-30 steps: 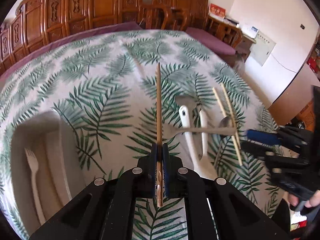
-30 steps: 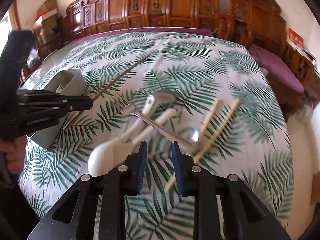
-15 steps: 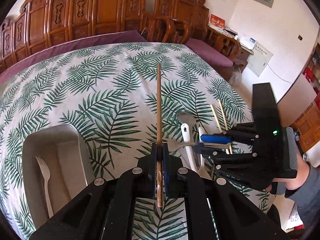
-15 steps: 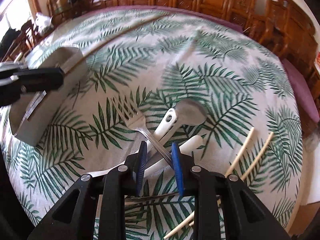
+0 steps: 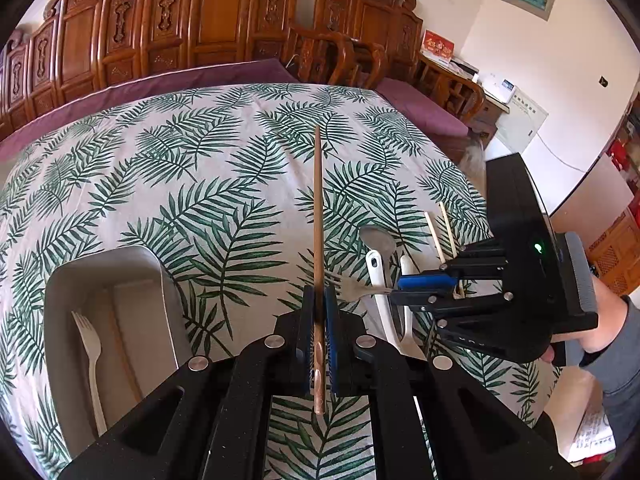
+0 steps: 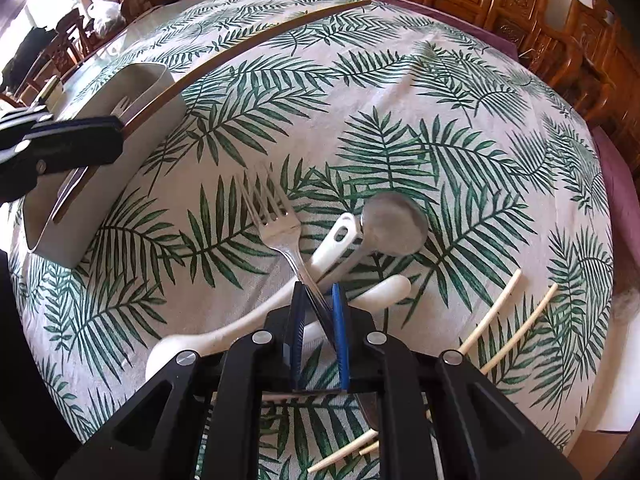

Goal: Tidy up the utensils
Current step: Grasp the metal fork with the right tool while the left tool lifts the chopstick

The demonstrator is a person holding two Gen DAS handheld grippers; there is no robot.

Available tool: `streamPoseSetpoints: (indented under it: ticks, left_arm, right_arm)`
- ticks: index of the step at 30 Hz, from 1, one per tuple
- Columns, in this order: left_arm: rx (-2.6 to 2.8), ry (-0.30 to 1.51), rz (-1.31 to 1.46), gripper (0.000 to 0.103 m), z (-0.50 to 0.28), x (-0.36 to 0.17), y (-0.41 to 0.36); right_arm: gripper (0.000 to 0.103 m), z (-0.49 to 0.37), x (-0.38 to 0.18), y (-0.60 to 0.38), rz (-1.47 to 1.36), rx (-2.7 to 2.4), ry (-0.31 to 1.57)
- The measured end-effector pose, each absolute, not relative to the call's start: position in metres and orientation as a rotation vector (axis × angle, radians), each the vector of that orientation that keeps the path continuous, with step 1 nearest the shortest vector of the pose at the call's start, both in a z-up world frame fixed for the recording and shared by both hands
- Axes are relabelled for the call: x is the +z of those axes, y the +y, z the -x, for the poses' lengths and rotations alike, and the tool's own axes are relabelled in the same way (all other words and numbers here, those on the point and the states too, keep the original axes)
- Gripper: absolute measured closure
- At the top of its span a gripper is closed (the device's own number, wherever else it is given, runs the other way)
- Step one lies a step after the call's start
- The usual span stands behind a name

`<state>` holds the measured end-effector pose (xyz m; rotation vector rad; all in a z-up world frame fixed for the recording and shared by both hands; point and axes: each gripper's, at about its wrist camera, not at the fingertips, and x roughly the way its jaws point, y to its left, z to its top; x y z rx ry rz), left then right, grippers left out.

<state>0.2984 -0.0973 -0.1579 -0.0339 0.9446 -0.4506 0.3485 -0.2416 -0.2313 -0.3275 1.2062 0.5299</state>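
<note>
My left gripper (image 5: 319, 292) is shut on a long brown chopstick (image 5: 317, 208) that points away over the leaf-print tablecloth. It hangs just right of a grey utensil tray (image 5: 52, 300) holding a white plastic fork (image 5: 90, 344) and a brown chopstick. My right gripper (image 6: 318, 292) points steeply down with its jaws closing on the handle of a metal fork (image 6: 276, 220), which runs slantwise between the blue pads and touches both. The fork lies across a white-handled utensil (image 6: 336, 240), a metal spoon (image 6: 394, 224) and a white spoon (image 6: 224, 332).
Two pale chopsticks (image 6: 500, 304) lie to the right of the pile, with more pale sticks near the table's front edge. Carved wooden chairs (image 5: 224, 32) line the far side of the table. A person's hand and grey sleeve (image 5: 612, 344) hold the right gripper.
The right gripper has swung in from the right over the pile, tipped downward, and its jaws have narrowed around the metal fork's handle. The left gripper still holds the brown chopstick and has hardly moved.
</note>
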Motion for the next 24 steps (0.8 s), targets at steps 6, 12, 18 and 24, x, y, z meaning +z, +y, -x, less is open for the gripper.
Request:
streamPoseSetpoints:
  ticks: [6, 12, 18, 24]
  left_arm:
    - [-0.451, 0.944, 0.037, 0.099, -0.298, -0.158, -0.097]
    - [-0.452, 0.929, 0.038, 0.099, -0.296, -0.152, -0.095]
    - [-0.447, 0.911, 0.035, 0.098, -0.29, -0.139, -0.088]
    - [-0.43, 0.893, 0.031, 0.098, -0.282, -0.128, -0.075]
  right_arm:
    - [0.087, -0.354, -0.234, -0.243, 0.258, 0.513, 1.25]
    - [0.094, -0.342, -0.23, -0.247, 0.256, 0.469, 1.217]
    - [0.094, -0.331, -0.219, -0.257, 0.212, 0.427, 1.17]
    - [0.094, -0.325, -0.199, -0.262, 0.174, 0.395, 1.112]
